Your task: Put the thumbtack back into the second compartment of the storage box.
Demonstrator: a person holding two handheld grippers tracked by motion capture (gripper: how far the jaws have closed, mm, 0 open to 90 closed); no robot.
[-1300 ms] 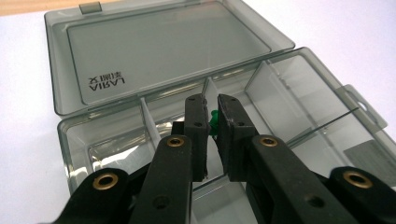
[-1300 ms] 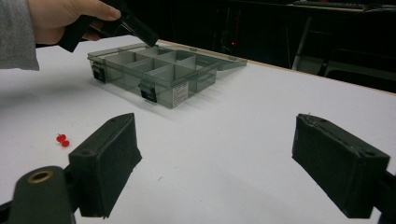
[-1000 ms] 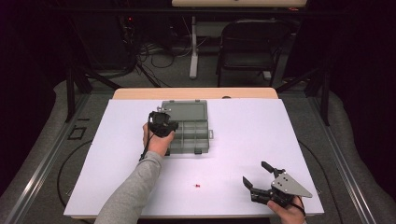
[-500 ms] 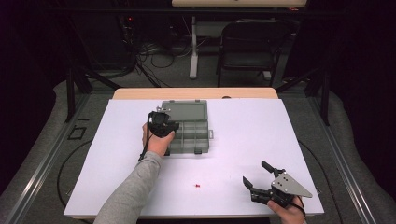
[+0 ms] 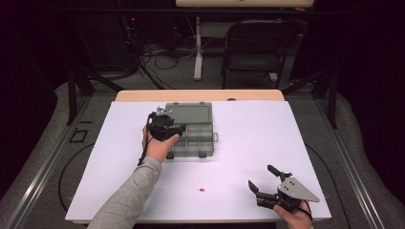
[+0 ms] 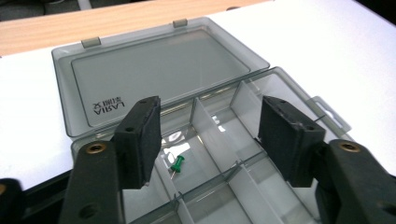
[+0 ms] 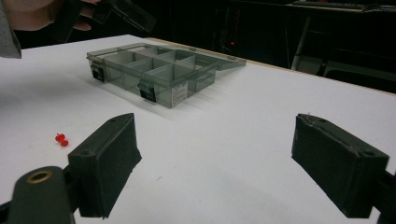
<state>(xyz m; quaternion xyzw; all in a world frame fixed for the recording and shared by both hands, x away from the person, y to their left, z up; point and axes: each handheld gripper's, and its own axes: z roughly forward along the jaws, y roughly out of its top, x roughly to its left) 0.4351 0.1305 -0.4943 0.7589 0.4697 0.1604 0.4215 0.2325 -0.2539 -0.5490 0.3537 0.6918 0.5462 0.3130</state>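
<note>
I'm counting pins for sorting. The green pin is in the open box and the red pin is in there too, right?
Not quite. The green pin is in the open box, but the red pin lies on the white table, outside the box, as the high view shows.

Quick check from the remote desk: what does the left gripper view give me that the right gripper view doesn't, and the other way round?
Left gripper view: a green pushpin lying in a compartment of the organizer box, between the open jaws of the left hand-held gripper, which have just been opening; nothing is pinched. It also shows lettering on the flat-open lid.

Right gripper view: a red pushpin on the white tabletop, apart from the box, plus the box's front latches and the open right hand-held gripper.

Shared: the grey box, open, on the white table.
</note>
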